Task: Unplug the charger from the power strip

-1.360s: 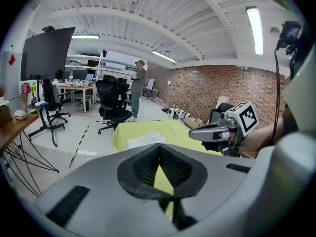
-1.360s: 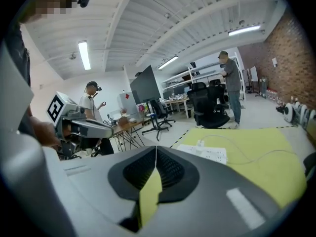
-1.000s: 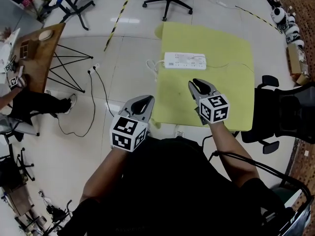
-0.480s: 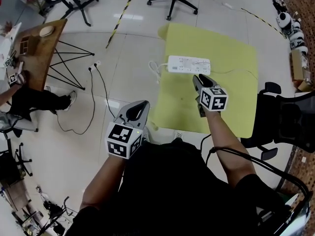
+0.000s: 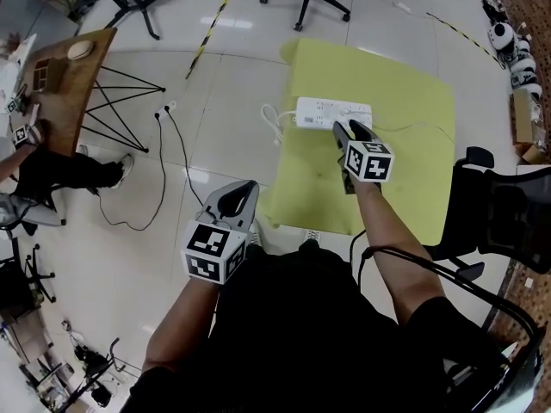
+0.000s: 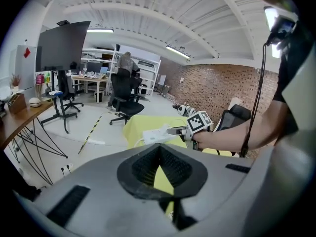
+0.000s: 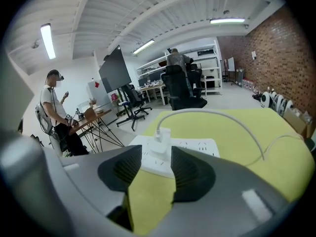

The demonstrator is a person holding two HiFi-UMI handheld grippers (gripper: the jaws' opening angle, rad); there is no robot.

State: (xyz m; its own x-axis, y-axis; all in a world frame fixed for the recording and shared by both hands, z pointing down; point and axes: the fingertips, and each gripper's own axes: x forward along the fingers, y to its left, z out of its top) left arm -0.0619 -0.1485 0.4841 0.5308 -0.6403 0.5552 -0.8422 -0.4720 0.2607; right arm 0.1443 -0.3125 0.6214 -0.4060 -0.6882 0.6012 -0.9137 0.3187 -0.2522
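The right gripper [image 5: 341,127] sits in the upper middle of the head view. Its 2 grey jaws are parted about halfway, having just been opening, and the pads press on nothing. In the right gripper view the small white charger block [image 7: 161,141] shows in the gap between the jaws at frame centre. It is plugged upright into the flat white power strip [image 7: 197,146], and its white cable [image 7: 217,113] arcs toward the right edge. The strip lies on the yellow-green square mat [image 5: 400,179].

Whether the jaw tips flank the charger or stop just short cannot be told, and the charger cannot be made out in the head view. The left gripper [image 5: 247,186], lower left of centre, has its fingertips together and empty, well apart from the strip.
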